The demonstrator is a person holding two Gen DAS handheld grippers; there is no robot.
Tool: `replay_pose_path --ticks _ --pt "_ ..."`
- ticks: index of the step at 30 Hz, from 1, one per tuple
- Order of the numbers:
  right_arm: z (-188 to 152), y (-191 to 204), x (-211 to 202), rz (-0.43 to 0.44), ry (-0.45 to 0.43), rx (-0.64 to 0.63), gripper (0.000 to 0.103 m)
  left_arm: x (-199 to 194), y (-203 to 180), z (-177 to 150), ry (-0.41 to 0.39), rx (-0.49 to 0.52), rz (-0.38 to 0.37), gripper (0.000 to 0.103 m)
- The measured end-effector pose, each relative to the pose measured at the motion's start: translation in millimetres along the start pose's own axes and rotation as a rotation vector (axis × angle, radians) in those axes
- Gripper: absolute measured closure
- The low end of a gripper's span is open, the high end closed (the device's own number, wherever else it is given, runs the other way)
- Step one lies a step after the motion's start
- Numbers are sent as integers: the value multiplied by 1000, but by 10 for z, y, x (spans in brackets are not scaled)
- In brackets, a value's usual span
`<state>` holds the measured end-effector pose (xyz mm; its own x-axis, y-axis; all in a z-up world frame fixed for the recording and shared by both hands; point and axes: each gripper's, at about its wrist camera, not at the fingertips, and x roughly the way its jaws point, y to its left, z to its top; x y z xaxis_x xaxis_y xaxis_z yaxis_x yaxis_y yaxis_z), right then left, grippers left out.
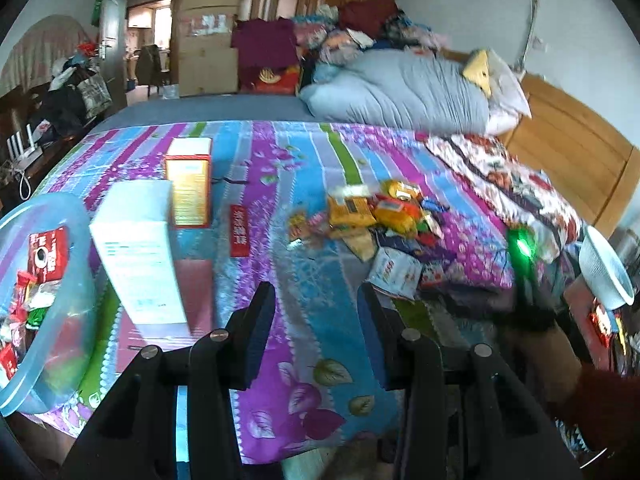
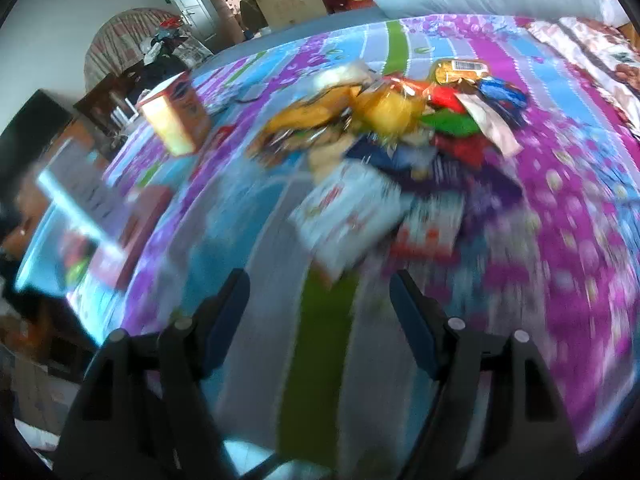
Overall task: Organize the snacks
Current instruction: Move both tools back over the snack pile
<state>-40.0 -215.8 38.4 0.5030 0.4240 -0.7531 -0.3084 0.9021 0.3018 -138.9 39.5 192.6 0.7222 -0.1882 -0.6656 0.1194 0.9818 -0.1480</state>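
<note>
A pile of snack packets [image 1: 384, 216] lies on the striped bed cover, right of centre; it fills the middle of the blurred right wrist view [image 2: 400, 128]. A white and red snack pack [image 1: 394, 272] lies at its near edge, just ahead of my right gripper [image 2: 320, 292]. A clear blue plastic tub [image 1: 76, 304] with several snacks inside sits at the left. My left gripper [image 1: 316, 300] is open and empty above the cover, between tub and pile. My right gripper is open and empty; its green light [image 1: 522, 246] shows right of the pile.
A white box [image 1: 140, 256] stands beside the tub, with a red and yellow box [image 1: 189, 182] behind it. A red packet [image 1: 239, 231] lies flat mid-cover. A grey duvet [image 1: 400, 92] and wooden headboard [image 1: 572, 148] lie beyond. A white bowl [image 1: 606, 268] is at the right edge.
</note>
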Motion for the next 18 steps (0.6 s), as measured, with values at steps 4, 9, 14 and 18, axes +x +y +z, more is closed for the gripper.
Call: replay_pose_path --ticks 4,9,14,18 --pt "249 -77 364 -26 20 -29 29 94 -122 17 29 31 15 60" --pt "73 135 441 145 82 19 28 173 -199 18 60 65 16 60" --pt "-283 250 37 227 27 19 29 321 -230 -10 91 77 0 60" --pt "-536 -163 -77 164 46 124 29 596 -276 -65 147 90 -53 47"
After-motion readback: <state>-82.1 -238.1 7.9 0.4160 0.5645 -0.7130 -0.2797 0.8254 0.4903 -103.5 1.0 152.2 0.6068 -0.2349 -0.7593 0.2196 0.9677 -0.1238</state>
